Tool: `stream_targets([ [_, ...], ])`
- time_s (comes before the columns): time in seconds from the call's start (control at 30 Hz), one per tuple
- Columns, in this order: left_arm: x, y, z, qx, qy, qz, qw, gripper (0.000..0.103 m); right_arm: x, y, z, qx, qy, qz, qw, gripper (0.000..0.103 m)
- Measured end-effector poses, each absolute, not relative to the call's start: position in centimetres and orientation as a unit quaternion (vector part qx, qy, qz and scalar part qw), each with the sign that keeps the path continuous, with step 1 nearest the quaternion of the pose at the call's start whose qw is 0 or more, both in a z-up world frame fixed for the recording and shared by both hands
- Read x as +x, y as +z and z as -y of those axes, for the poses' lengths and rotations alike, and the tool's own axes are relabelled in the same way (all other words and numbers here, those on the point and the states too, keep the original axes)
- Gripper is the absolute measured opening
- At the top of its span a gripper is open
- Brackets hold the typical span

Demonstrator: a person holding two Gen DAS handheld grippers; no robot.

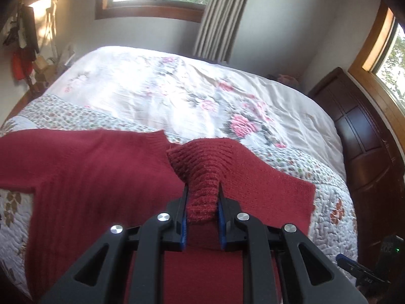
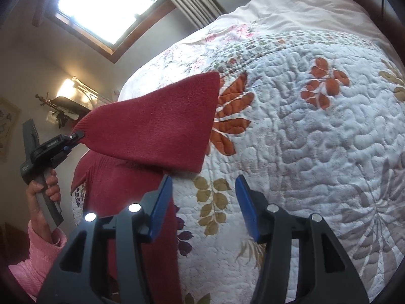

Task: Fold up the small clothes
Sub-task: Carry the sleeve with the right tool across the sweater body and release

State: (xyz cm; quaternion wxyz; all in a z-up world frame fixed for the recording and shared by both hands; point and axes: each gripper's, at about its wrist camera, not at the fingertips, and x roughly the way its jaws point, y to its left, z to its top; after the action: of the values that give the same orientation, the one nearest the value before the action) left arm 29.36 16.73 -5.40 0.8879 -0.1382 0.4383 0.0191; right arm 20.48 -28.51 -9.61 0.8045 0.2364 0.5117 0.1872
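Observation:
A dark red knitted sweater (image 1: 96,177) lies spread on the quilted bed. My left gripper (image 1: 203,190) is shut on the ribbed cuff of one sleeve (image 1: 202,169) and holds it lifted above the sweater's body. From the right wrist view the same left gripper (image 2: 76,136) pinches the cuff, and the raised sleeve (image 2: 162,126) slopes down to the bed. My right gripper (image 2: 203,185) is open above the quilt, just right of the sweater's edge (image 2: 141,202), with nothing between its blue pads (image 2: 246,207).
The white quilt (image 2: 303,139) with leaf patterns covers the bed, with a floral sheet (image 1: 177,88) farther back. A dark wooden headboard (image 1: 367,152) stands at the right. Windows and a curtain (image 1: 220,17) line the walls. A hand in a pink sleeve (image 2: 38,248) grips the left tool.

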Motion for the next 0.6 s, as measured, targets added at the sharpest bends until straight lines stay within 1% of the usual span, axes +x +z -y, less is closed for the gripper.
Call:
stream_targets([
  [0.13,29.6,-6.9,-20.9,-0.133,0.063,-0.442,0.885,0.018,23.1,-10.4,25.5,0.252,0.211,-0.517,0.790,0.065],
  [0.23,30.0,-8.4,-22.3,-0.136,0.062,-0.458,0.877,0.018,25.6,-11.9,23.4,0.285,0.231,-0.528,0.766,0.065],
  [0.3,29.9,-9.2,-22.4,-0.129,0.063,-0.463,0.874,0.018,27.0,-12.6,21.8,0.291,0.241,-0.535,0.755,0.057],
  [0.33,29.9,-9.3,-22.6,-0.130,0.061,-0.463,0.875,0.018,27.5,-12.9,21.3,0.291,0.243,-0.541,0.751,0.041],
  [0.37,29.7,-9.4,-22.9,-0.131,0.060,-0.460,0.876,0.019,27.8,-13.2,20.7,0.289,0.239,-0.551,0.746,0.030],
  [0.43,30.0,-9.5,-23.7,-0.130,0.066,-0.456,0.878,0.019,27.8,-13.1,19.9,0.270,0.228,-0.557,0.752,0.027],
  [0.5,30.5,-10.6,-24.5,-0.113,0.079,-0.463,0.876,0.020,27.3,-12.7,19.3,0.256,0.230,-0.555,0.758,0.027],
  [0.6,31.4,-14.5,-25.7,-0.097,0.089,-0.514,0.847,0.023,27.3,-14.0,18.7,0.253,0.208,-0.581,0.745,0.026],
])
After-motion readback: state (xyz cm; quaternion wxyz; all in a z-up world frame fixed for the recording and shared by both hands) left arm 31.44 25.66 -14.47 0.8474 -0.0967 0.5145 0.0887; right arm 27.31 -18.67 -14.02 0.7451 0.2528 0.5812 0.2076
